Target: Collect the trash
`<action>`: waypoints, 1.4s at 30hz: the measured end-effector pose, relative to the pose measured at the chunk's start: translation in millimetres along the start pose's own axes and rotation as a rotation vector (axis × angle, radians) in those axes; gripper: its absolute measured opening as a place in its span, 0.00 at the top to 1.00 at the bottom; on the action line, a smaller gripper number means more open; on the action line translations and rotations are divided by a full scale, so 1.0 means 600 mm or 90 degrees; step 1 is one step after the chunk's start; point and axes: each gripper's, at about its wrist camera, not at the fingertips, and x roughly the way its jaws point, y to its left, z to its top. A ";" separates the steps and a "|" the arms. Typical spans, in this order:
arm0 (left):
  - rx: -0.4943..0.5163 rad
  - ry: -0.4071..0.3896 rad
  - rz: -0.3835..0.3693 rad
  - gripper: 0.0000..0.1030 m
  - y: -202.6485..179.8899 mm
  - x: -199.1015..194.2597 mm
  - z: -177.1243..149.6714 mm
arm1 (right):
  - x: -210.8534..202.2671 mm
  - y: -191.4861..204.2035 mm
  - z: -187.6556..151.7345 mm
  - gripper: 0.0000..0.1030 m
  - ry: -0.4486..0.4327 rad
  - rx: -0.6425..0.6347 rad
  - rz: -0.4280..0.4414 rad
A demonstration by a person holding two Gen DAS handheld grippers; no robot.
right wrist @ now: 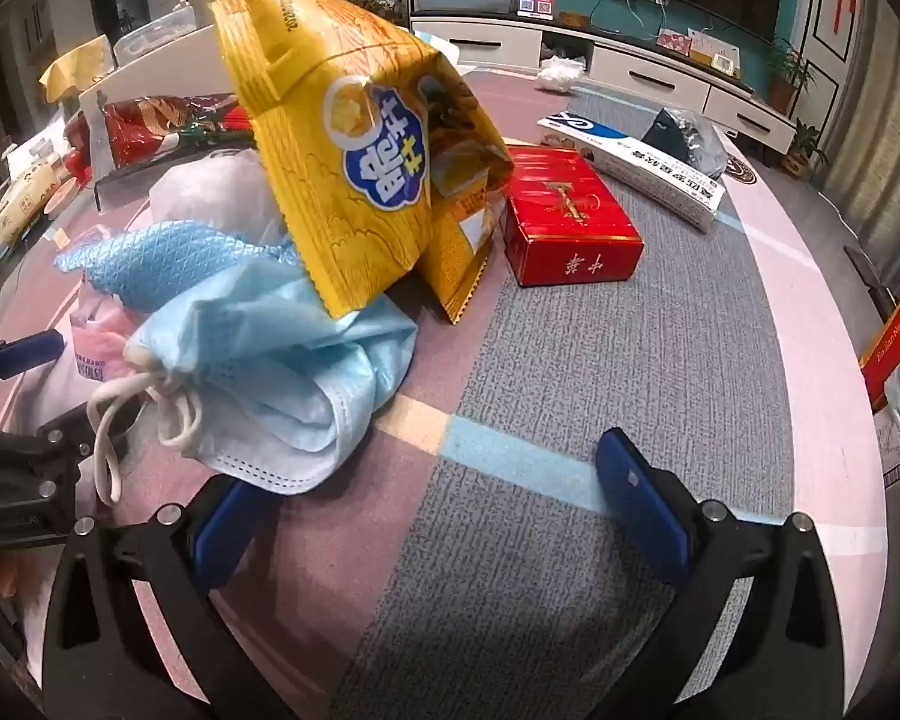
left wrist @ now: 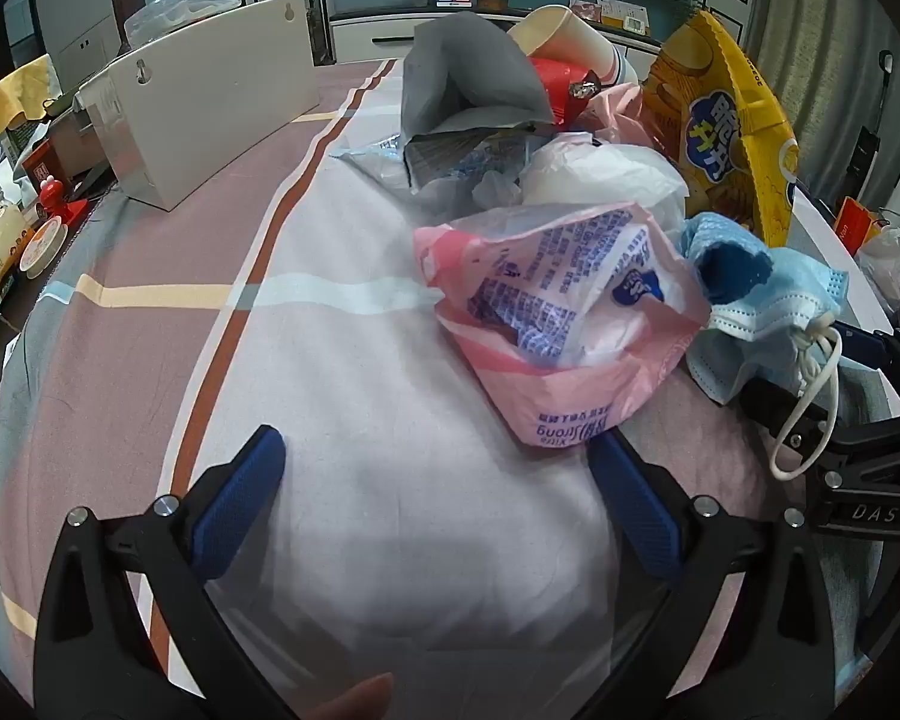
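Two grippers, both spread wide and holding nothing. My left gripper (left wrist: 435, 504) hovers over the clothed bench (left wrist: 342, 372), and the pink wrapper (left wrist: 561, 324) lies just ahead, off toward its right finger (left wrist: 633, 510), mouth facing me. My right gripper (right wrist: 438, 504) has the blue mask (right wrist: 282, 384) close ahead by its left finger (right wrist: 228, 522), ear loops trailing leftward. The yellow bag (right wrist: 354, 162) stands farther back, the red box (right wrist: 570, 216) beyond. I reckon the left is nearer the wrapper, the right nearer the mask.
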 end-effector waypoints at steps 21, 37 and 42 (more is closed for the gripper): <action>0.000 0.000 0.000 0.02 0.000 0.000 0.000 | 0.000 -0.001 0.000 0.02 0.000 0.000 0.000; 0.019 -0.001 -0.016 0.02 0.005 0.007 0.005 | 0.002 0.001 0.002 0.02 -0.001 0.009 -0.004; 0.010 0.012 -0.028 0.02 0.011 0.003 0.012 | -0.014 -0.006 -0.005 0.02 0.029 0.038 -0.020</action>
